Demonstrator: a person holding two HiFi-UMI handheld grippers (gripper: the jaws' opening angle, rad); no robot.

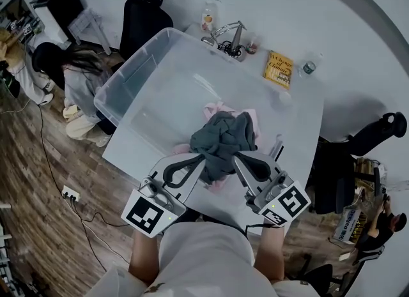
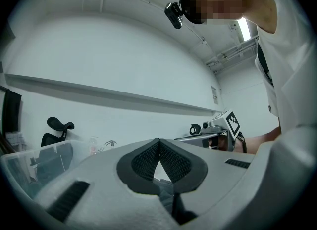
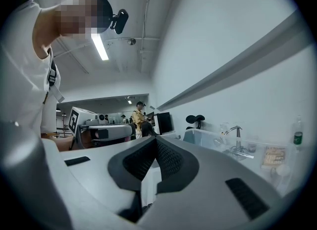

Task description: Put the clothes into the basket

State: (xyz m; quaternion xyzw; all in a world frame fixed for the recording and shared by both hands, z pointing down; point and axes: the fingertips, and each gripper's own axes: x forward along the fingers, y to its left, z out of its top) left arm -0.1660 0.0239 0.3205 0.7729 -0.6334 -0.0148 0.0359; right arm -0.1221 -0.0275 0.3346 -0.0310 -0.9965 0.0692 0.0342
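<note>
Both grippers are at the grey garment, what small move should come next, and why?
Probably lift the bunched grey cloth garment and carry it toward the clear plastic bin, up and left in the head view. The left gripper and right gripper both look shut on it, and the bin's top is open.

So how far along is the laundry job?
Nothing done yet: the basket looks empty. In hand: left gripper and right gripper both shut on the grey garment, bunched between them. Still to do: carry it to the basket, then the pink garment lying under it on the table.
</note>
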